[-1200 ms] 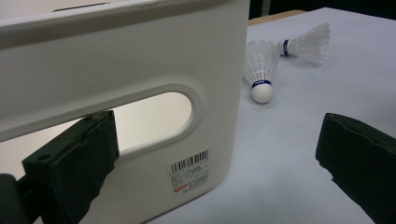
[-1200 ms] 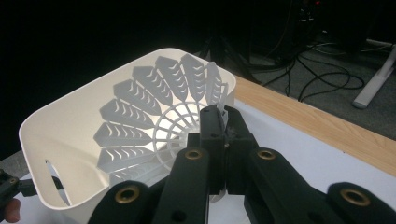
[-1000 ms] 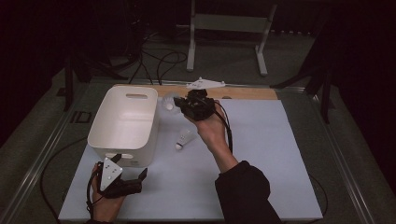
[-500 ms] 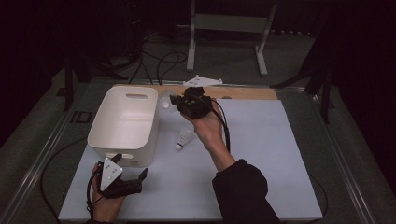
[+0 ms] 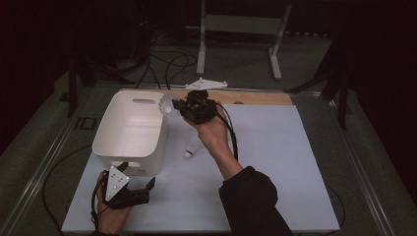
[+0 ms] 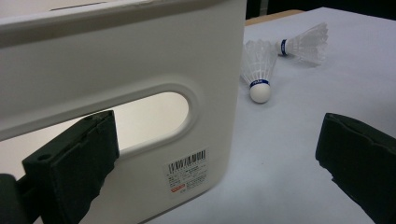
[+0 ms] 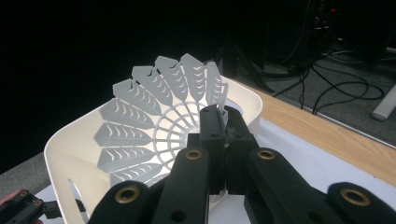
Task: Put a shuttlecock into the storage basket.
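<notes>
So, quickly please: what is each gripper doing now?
Left gripper: open, jaws beside the white bin.
Right gripper: closed on a shuttlecock, above the bin.

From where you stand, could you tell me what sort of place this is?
Probably a lab recording bench, not a home: a white mat on a table, black curtains around it, loose cables and a metal stand on the floor behind.

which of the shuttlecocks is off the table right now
The shuttlecock pinched by its skirt in the right gripper, held over the white bin's rim. The other two lie on the white table sheet beside the bin.
</notes>
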Demonstrator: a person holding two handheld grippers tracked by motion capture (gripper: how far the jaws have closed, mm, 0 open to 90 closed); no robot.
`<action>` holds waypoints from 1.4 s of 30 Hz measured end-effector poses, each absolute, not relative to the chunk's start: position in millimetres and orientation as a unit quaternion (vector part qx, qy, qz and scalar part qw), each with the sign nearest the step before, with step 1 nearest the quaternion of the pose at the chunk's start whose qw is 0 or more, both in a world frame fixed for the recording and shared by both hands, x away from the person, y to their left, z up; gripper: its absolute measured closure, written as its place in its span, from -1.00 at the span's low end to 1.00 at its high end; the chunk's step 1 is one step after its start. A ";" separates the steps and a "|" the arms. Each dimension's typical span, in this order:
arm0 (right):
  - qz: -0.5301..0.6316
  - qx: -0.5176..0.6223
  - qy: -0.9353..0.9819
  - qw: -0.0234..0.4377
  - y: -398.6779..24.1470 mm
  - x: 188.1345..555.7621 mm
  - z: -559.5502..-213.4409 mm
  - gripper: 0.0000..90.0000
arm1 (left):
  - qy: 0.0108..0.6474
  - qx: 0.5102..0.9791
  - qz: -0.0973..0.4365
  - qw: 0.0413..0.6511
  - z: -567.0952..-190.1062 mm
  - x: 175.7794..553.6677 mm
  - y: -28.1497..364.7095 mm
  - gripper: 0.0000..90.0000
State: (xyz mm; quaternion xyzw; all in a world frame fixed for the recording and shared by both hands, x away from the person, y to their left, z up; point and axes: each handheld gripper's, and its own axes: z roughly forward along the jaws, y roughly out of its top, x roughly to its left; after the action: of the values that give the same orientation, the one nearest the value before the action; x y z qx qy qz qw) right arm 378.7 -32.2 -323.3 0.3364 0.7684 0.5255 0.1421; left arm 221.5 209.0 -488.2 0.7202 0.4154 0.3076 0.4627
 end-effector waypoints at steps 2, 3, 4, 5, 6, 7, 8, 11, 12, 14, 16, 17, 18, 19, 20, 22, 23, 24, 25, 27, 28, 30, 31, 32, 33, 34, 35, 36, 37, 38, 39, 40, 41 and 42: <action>0.527 0.335 0.768 0.143 -30.0 378.6 -322.1 0.98 | 0.416 0.720 0.307 0.463 -488.2 221.5 208.9 -1.00; 0.527 0.333 0.769 0.142 -29.2 378.4 -321.6 0.98 | 0.415 0.720 0.307 0.463 -488.2 221.5 208.8 -1.00; 0.526 0.333 0.770 0.143 -28.2 378.2 -321.1 0.98 | 0.416 0.720 0.307 0.463 -488.3 221.5 208.8 -1.00; 0.525 0.332 0.771 0.143 -27.2 378.1 -320.6 0.98 | 0.416 0.720 0.307 0.464 -488.3 221.5 208.8 -1.00; 0.525 0.332 0.770 0.142 -26.1 378.0 -320.3 0.98 | 0.416 0.720 0.307 0.464 -488.3 221.5 208.8 -1.00; 0.525 0.330 0.771 0.144 -25.1 377.9 -319.8 0.98 | 0.416 0.719 0.307 0.464 -488.3 221.5 208.7 -1.00; 0.526 0.330 0.771 0.143 -24.0 377.7 -319.4 0.98 | 0.416 0.719 0.307 0.465 -488.3 221.6 208.7 -1.00; 0.527 0.325 0.772 0.144 -20.5 377.5 -318.4 0.98 | 0.415 0.721 0.307 0.463 -488.2 221.5 209.0 -1.00; 0.526 0.326 0.772 0.144 -19.0 377.1 -317.9 0.98 | 0.414 0.722 0.307 0.462 -488.1 221.4 209.2 -1.00; 0.526 0.323 0.773 0.143 -16.4 376.7 -317.0 0.98 | 0.414 0.721 0.306 0.462 -488.1 221.5 209.2 -1.00; 0.526 0.321 0.774 0.143 -13.4 375.9 -316.0 0.98 | 0.415 0.721 0.307 0.463 -488.1 221.5 209.0 -1.00; 0.526 0.320 0.775 0.144 -12.2 375.6 -315.7 0.98 | 0.415 0.720 0.307 0.463 -488.2 221.5 208.9 -1.00; 0.526 0.318 0.776 0.143 -10.7 375.2 -315.5 0.99 | 0.416 0.720 0.306 0.464 -488.2 221.5 208.8 -1.00; 0.525 0.316 0.777 0.144 -9.6 375.2 -315.3 0.98 | 0.415 0.720 0.306 0.464 -488.2 221.5 208.9 -1.00; 0.525 0.316 0.777 0.145 -8.3 375.0 -315.2 0.98 | 0.415 0.720 0.306 0.464 -488.2 221.5 208.9 -1.00; 0.526 0.314 0.777 0.143 -6.0 374.3 -314.7 0.98 | 0.416 0.720 0.306 0.464 -488.2 221.5 208.9 -1.00; 0.527 0.313 0.777 0.143 -5.1 374.1 -314.6 0.98 | 0.416 0.720 0.306 0.464 -488.2 221.5 208.9 -1.00; 0.526 0.314 0.778 0.142 -3.6 373.5 -314.3 0.98 | 0.416 0.720 0.306 0.465 -488.2 221.5 208.9 -1.00; 0.525 0.311 0.779 0.142 -2.5 373.4 -314.2 0.98 | 0.416 0.720 0.306 0.465 -488.2 221.5 208.9 -1.00; 0.523 0.309 0.781 0.145 0.8 373.3 -313.9 0.98 | 0.415 0.720 0.306 0.464 -488.1 221.5 208.9 -1.00; 0.523 0.307 0.782 0.144 2.3 373.2 -313.6 0.98 | 0.415 0.720 0.306 0.464 -488.2 221.5 208.9 -1.00; 0.523 0.305 0.782 0.144 5.2 372.5 -312.5 0.98 | 0.415 0.720 0.305 0.465 -488.1 221.5 208.9 -1.00; 0.524 0.303 0.783 0.143 6.6 372.2 -312.0 0.98 | 0.415 0.720 0.305 0.465 -488.1 221.5 208.9 -1.00; 0.524 0.303 0.783 0.142 8.6 371.3 -311.4 0.98 | 0.415 0.720 0.305 0.464 -488.1 221.4 208.9 -1.00; 0.525 0.300 0.784 0.142 10.4 370.9 -311.1 0.98 | 0.415 0.720 0.305 0.464 -488.1 221.4 208.9 -1.00; 0.524 0.297 0.786 0.141 12.2 370.2 -310.6 0.98 | 0.415 0.721 0.305 0.464 -488.0 221.4 208.9 -1.00; 0.523 0.295 0.787 0.142 14.5 369.2 -310.4 0.98 | 0.415 0.721 0.305 0.464 -488.1 221.3 208.8 -1.00; 0.523 0.292 0.788 0.143 16.4 368.9 -310.3 0.98 | 0.415 0.721 0.305 0.463 -488.0 221.2 208.8 -1.00; 0.524 0.290 0.788 0.140 17.9 368.5 -310.3 0.98 | 0.415 0.721 0.305 0.464 -488.0 221.2 208.8 -1.00; 0.525 0.288 0.789 0.139 19.6 368.1 -310.4 0.96 | 0.415 0.721 0.305 0.464 -487.9 221.0 208.8 -1.00; 0.527 0.285 0.789 0.134 21.1 367.9 -310.6 0.78 | 0.415 0.720 0.305 0.465 -487.7 220.6 208.8 -1.00; 0.532 0.276 0.790 0.125 22.1 368.4 -311.0 0.42 | 0.414 0.720 0.305 0.465 -487.6 220.4 209.0 -1.00; 0.537 0.272 0.791 0.113 23.3 368.9 -311.6 0.19 | 0.414 0.721 0.306 0.464 -487.4 220.1 209.3 -1.00; 0.539 0.272 0.790 0.105 23.7 369.0 -311.8 0.02 | 0.415 0.719 0.306 0.465 -487.4 220.0 209.4 -1.00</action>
State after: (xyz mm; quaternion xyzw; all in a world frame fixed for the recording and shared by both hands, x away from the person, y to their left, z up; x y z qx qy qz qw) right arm 369.0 23.7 -311.8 0.2722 0.7903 0.5388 0.1053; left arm 220.0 209.4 -487.4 0.7194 0.4150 0.3064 0.4651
